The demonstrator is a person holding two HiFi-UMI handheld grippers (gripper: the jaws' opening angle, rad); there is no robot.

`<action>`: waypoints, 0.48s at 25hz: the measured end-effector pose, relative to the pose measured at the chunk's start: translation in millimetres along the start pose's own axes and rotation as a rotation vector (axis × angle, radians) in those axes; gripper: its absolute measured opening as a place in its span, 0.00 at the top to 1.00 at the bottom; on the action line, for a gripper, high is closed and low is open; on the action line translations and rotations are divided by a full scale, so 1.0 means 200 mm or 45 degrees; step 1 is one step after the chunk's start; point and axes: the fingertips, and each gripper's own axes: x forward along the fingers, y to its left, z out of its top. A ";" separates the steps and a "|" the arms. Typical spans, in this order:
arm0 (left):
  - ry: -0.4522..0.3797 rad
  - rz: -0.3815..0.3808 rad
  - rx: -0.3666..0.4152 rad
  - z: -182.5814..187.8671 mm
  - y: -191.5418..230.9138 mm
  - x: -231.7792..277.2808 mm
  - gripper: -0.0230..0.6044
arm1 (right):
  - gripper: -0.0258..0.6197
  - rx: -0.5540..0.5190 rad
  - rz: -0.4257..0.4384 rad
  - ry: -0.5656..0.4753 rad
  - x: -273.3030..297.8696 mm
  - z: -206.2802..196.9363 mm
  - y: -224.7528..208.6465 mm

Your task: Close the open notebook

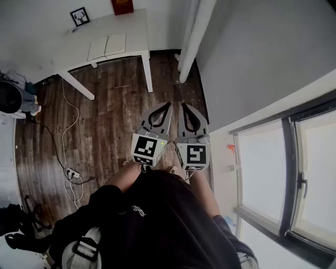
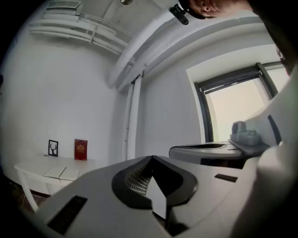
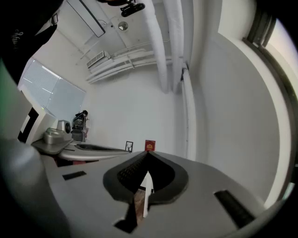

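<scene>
Head view shows you standing on the wooden floor (image 1: 110,121) with both tools held level and close to your body, side by side. Your left gripper (image 1: 167,107) and right gripper (image 1: 186,109) both point toward the far end of the room. The notebook (image 1: 107,46) lies open and flat on the white table (image 1: 134,23) at the far left, close to the table's near edge and well apart from both grippers. Behind it, against the far wall, stand a small framed picture (image 1: 80,16) and a red book (image 1: 122,6). In the left gripper view, your fingers (image 2: 139,179) are together at the tips with nothing between them. The open notebook (image 2: 62,173) shows far off to the left. In the right gripper view, the fingers (image 3: 130,174) are likewise pressed together and empty. A white pipe (image 1: 195,39) rises at the far right, and a window (image 1: 278,173) runs along your right.
</scene>
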 end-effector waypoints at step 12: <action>0.006 0.225 -0.045 -0.05 0.41 -0.30 0.96 | 0.92 0.015 0.230 -0.031 0.20 0.01 0.44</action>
